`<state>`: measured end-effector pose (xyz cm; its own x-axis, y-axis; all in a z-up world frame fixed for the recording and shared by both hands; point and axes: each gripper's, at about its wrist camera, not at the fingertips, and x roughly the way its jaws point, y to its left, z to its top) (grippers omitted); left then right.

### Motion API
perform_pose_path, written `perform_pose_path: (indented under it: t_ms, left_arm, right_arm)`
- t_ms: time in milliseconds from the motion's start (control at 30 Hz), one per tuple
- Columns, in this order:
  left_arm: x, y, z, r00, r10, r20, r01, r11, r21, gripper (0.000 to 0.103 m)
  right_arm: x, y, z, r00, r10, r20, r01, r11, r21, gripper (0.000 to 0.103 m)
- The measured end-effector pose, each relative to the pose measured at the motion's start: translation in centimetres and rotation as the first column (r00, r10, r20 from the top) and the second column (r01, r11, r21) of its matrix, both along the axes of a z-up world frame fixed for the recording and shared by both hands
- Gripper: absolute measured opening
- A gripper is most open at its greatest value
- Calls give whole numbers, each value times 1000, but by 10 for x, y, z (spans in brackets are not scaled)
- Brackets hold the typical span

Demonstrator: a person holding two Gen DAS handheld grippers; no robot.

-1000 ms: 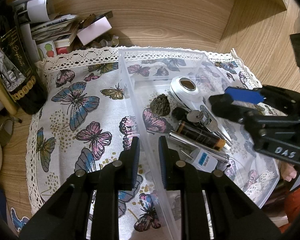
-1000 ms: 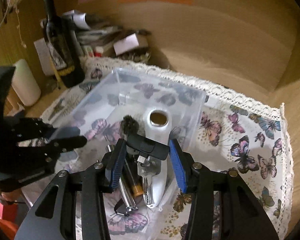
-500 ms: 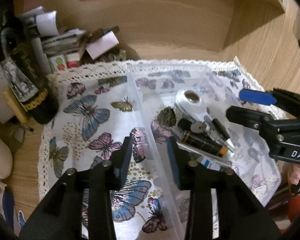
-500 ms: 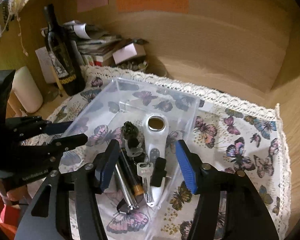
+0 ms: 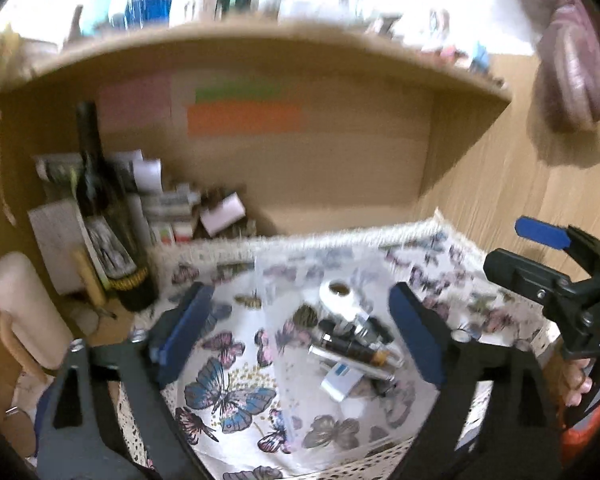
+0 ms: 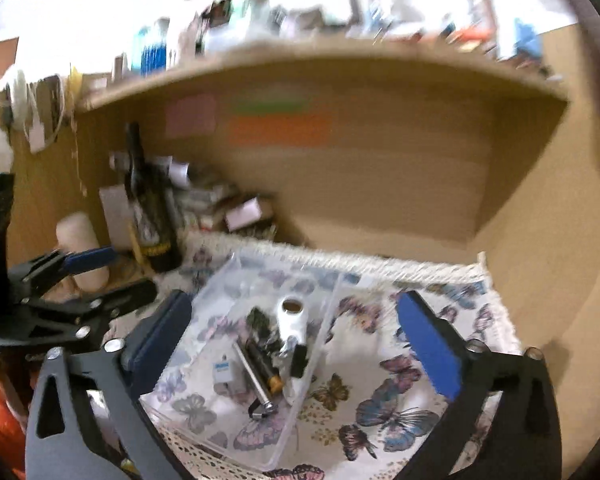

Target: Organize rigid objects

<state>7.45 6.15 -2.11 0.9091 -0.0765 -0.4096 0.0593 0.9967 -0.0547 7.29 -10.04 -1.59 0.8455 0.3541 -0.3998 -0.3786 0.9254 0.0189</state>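
Several small rigid things lie heaped in the clear plastic bin that we see from the left wrist view, the bin standing on the butterfly cloth over the tabletop. Our left gripper hangs above it with its jaws wide apart, having just been opening, and nothing sits between them. The white bottle opener lies farthest in, its round hole toward the back wall. The dark tube with a gold cap lies across the bin with its cap toward the right of the picture. Both look hard and light, and the tube is smooth, so we judge it could roll or slip and is best pinched across its middle. The bin's walls look thin and likely flex, so we would take its rim near a corner. At the right edge the right gripper shows, also wide.

From the right wrist view, the right gripper has its jaws far apart and empty, having just been opening, above the clear plastic bin. Here the long axes read better: the metal rod and the dark tube with a gold cap lie side by side, running from the back toward us, cap nearest us. The white bottle opener points its holed end away. The left gripper sits at the left, open.
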Motion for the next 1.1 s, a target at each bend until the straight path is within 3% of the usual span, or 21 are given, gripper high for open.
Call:
perform_pose_path:
  t_ms: [200,400,700,1100]
  left_arm:
    - [-42,-20,24,988,43,149,-47,999,24,103]
    - [-72,-31,34,973,60,222,-63,998,7,103]
    - [-90,-45,38,959,59,276,-70,997,29,103]
    - [-91,-46,37,960,57,273,-64,998,16,103]
  right_arm:
    - [-41,-18,16,994,-23,109,19,999,40,103]
    - [-64,-25,24,985,-32,171,22,998,62,103]
    - [-78,-34,27,979,-22,203,5,996,87,103]
    - [-83,-31,27,973,-42,228,27,997,69,103]
